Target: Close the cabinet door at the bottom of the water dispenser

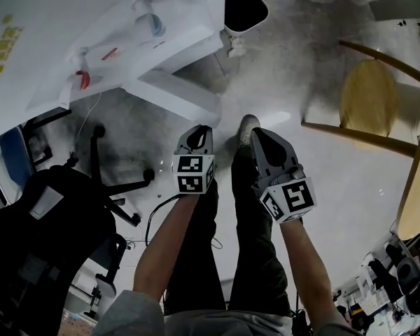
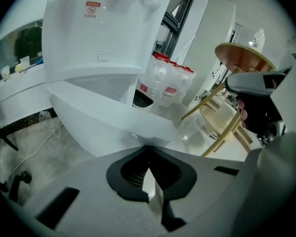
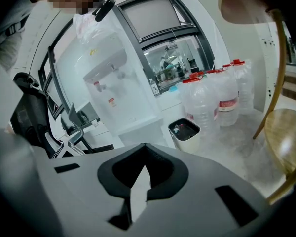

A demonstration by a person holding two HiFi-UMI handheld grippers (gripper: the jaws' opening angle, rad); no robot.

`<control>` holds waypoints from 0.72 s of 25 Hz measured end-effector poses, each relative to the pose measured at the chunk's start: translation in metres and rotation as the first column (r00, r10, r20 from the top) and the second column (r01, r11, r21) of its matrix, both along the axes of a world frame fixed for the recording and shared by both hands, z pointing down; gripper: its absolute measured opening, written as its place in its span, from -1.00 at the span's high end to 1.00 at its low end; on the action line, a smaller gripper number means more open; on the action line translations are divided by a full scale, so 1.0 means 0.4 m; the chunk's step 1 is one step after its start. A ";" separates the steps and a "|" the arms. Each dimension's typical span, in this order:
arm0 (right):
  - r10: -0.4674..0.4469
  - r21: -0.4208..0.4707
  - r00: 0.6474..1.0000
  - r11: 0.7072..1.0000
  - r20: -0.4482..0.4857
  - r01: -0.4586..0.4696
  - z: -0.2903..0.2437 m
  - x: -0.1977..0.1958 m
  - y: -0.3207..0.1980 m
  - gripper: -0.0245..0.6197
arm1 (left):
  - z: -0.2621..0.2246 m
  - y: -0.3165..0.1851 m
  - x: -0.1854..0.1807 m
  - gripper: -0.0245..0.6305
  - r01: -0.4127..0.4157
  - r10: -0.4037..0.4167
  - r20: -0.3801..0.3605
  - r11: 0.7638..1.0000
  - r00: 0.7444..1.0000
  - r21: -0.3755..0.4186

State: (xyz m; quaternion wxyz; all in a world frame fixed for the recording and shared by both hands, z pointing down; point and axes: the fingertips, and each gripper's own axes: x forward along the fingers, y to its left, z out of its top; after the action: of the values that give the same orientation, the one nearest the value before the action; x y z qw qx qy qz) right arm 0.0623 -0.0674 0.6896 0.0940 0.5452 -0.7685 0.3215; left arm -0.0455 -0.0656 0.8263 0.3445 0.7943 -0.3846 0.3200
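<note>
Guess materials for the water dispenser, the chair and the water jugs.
Water dispenser: seemingly white moulded plastic, smooth, faintly glossy.
Chair: probably wood, yellowish round seat, slim curved rails.
Water jugs: clear plastic, see-through walls, red caps.

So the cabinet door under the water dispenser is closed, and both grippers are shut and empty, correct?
No: the cabinet door is open, swung out from the water dispenser, as the left gripper view shows. Left gripper and right gripper are shut and empty.
</note>
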 end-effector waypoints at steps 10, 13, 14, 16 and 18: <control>0.003 -0.015 1.000 1.000 -0.004 -0.003 0.028 0.053 -0.075 0.90 | -0.004 -0.073 0.068 0.90 0.006 -0.006 -0.010 1.000 1.000 -0.017; 0.019 -0.021 1.000 1.000 0.006 -0.019 0.035 0.070 -0.096 0.90 | -0.009 -0.096 0.091 0.90 0.027 -0.028 -0.032 0.999 0.999 -0.028; 0.024 -0.023 1.000 0.999 0.008 -0.024 0.037 0.075 -0.103 0.90 | -0.010 -0.105 0.098 0.90 0.035 -0.036 -0.038 0.999 0.999 -0.032; 0.026 -0.023 1.000 0.999 0.012 -0.026 0.039 0.082 -0.116 0.90 | -0.009 -0.121 0.109 0.90 0.055 -0.057 -0.046 0.998 0.997 -0.043; 0.022 -0.022 1.000 1.000 0.013 -0.022 0.040 0.087 -0.130 0.90 | -0.008 -0.139 0.119 0.90 0.080 -0.082 -0.054 0.995 0.995 -0.055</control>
State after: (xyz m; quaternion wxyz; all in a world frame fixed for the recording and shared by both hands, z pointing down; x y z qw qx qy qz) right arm 0.0970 -0.1192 0.7057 0.0914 0.5504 -0.7595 0.3344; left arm 0.0021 -0.1211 0.8229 0.3886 0.7775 -0.3982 0.2932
